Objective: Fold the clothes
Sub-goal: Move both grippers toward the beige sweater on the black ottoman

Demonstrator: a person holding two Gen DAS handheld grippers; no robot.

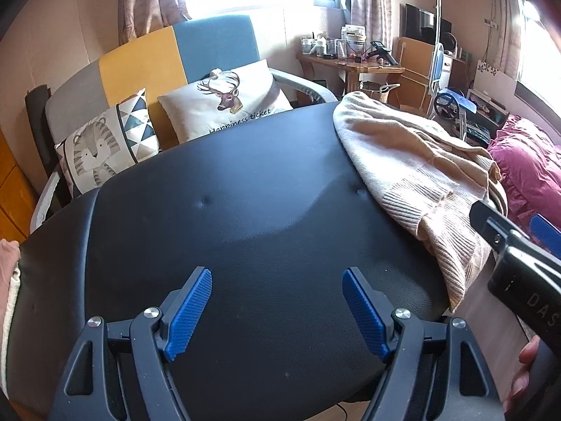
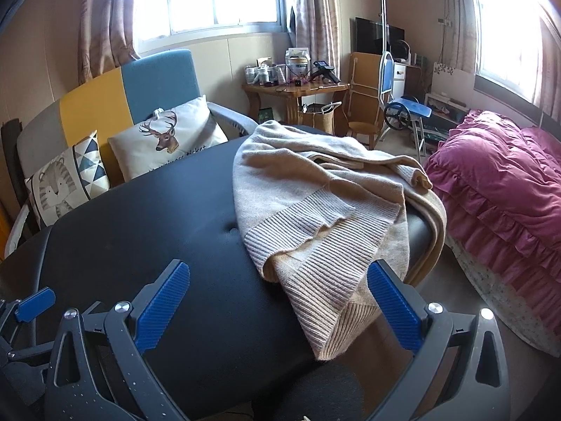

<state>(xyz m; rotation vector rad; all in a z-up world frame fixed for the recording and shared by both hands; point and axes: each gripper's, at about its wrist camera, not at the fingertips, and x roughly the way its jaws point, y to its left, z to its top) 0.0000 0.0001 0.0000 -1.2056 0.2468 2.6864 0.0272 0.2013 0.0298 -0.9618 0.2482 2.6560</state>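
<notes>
One beige sweater [image 2: 315, 189] lies crumpled on the right side of the black padded table [image 2: 157, 217] — its long axis runs from the far edge toward the near right corner, ribbed hem hanging over. Left gripper [image 1: 277, 310] and right gripper [image 2: 277, 307] both spread wide, grasping nothing.
</notes>
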